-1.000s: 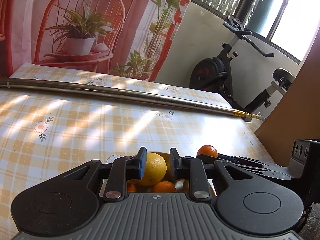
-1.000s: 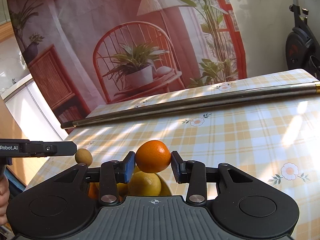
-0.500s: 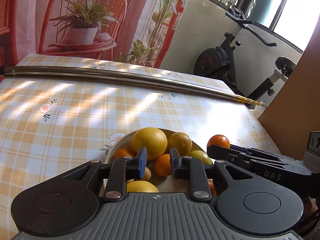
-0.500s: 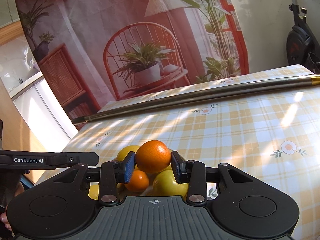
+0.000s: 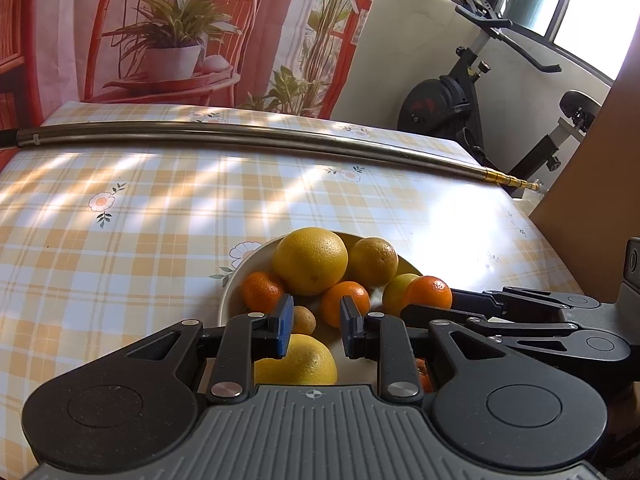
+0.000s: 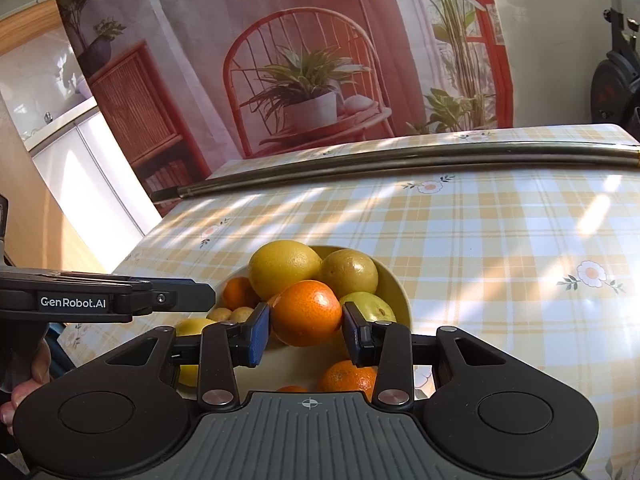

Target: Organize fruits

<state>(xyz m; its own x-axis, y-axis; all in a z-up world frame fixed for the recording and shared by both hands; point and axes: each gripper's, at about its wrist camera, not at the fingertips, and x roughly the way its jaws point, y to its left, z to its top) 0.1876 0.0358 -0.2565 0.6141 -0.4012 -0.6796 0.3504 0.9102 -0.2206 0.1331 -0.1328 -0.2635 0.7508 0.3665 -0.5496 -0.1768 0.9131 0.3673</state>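
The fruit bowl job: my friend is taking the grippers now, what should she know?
Right gripper: shut on a mandarin, held above the bowl.
Left gripper: open and holding nothing, poised over the bowl's near side.
In the bowl: two big yellow citrus, a yellow-orange one, small mandarins and small brown fruits.
Done: most fruit looks gathered in the bowl.
Left: probably place the held mandarin; I see no loose fruit on the tablecloth.
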